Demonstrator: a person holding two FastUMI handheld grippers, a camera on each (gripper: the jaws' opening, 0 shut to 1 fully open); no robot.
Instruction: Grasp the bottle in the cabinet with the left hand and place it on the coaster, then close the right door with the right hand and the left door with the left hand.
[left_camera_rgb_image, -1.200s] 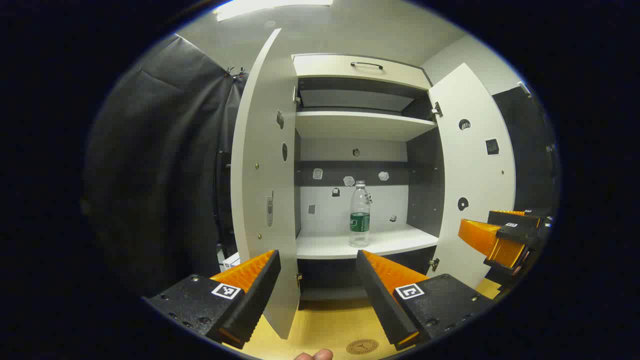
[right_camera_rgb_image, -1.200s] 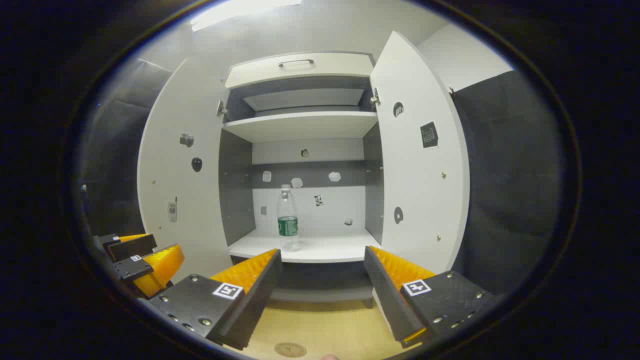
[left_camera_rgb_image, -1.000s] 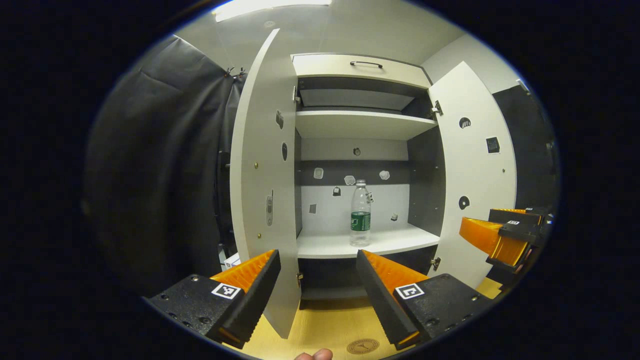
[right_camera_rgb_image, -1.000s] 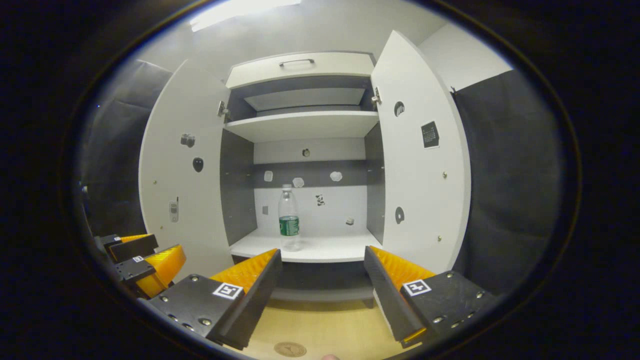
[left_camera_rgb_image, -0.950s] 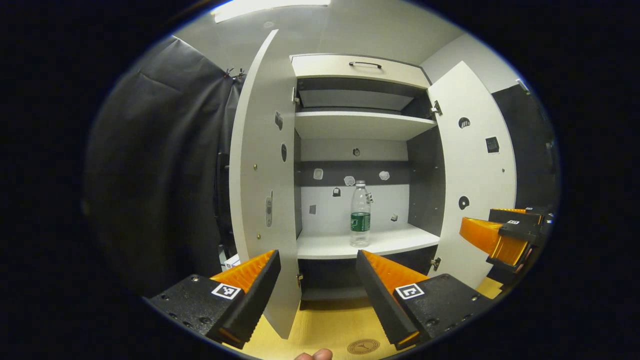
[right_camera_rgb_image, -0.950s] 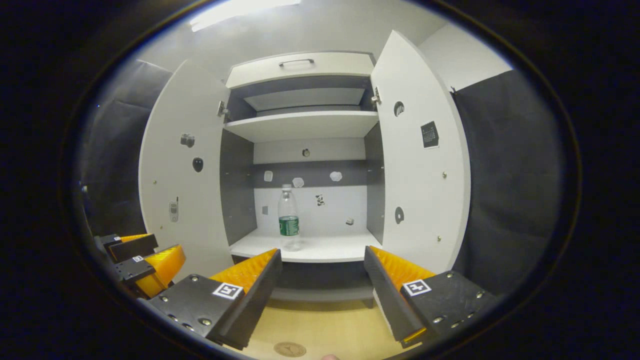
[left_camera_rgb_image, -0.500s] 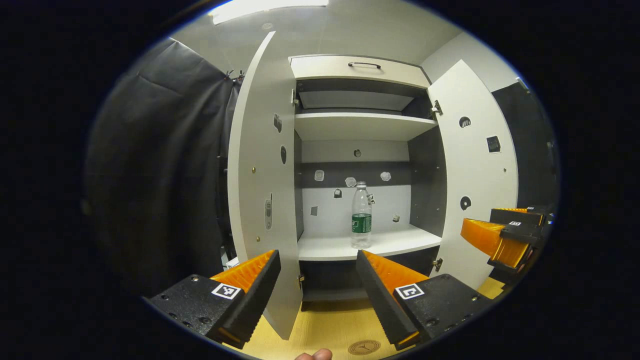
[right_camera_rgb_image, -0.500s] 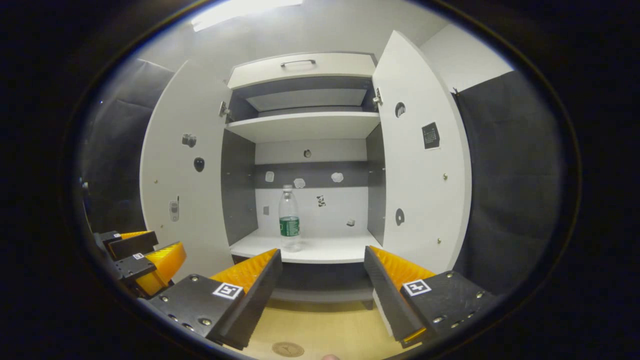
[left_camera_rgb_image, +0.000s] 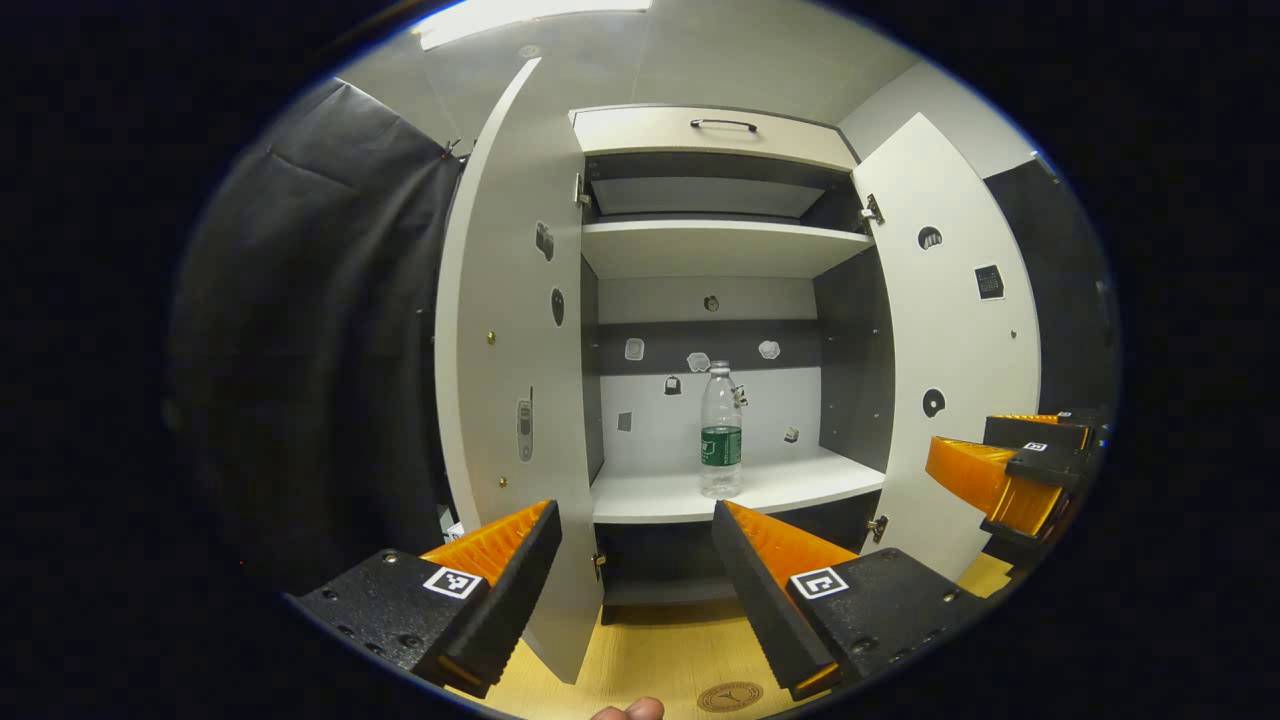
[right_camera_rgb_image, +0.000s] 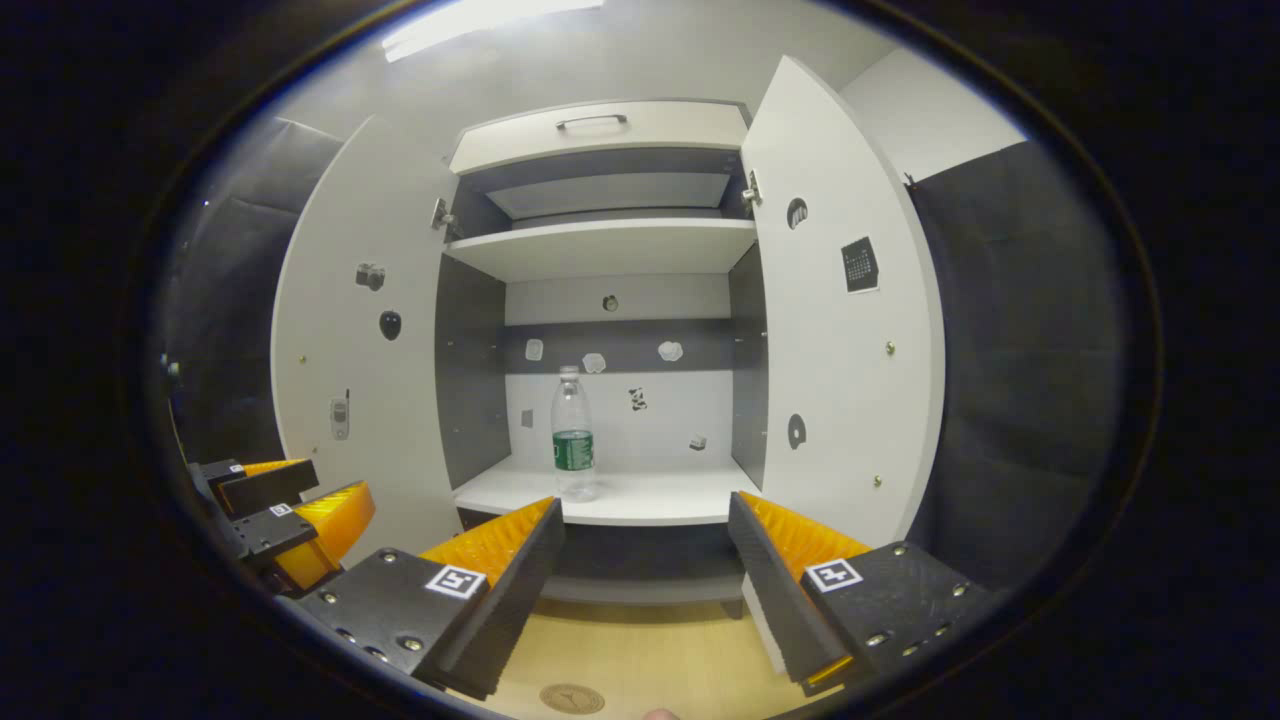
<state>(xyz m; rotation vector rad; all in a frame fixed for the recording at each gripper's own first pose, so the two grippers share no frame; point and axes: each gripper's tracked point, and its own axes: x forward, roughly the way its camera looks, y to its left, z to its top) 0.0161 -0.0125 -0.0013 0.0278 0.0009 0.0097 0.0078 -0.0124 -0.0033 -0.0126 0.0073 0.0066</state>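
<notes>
A clear bottle (left_camera_rgb_image: 721, 432) stands upright, cap up, on the cabinet's lower shelf (left_camera_rgb_image: 735, 492), while both grippers' jaws gape wide, the coaster (left_camera_rgb_image: 729, 696) cut off below.

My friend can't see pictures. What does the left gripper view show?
A clear bottle with a green label stands upright on the lower shelf of an open white cabinet, both doors swung wide. The left gripper sits in front, jaws apart and empty, with a round coaster on the wooden surface below.
</notes>
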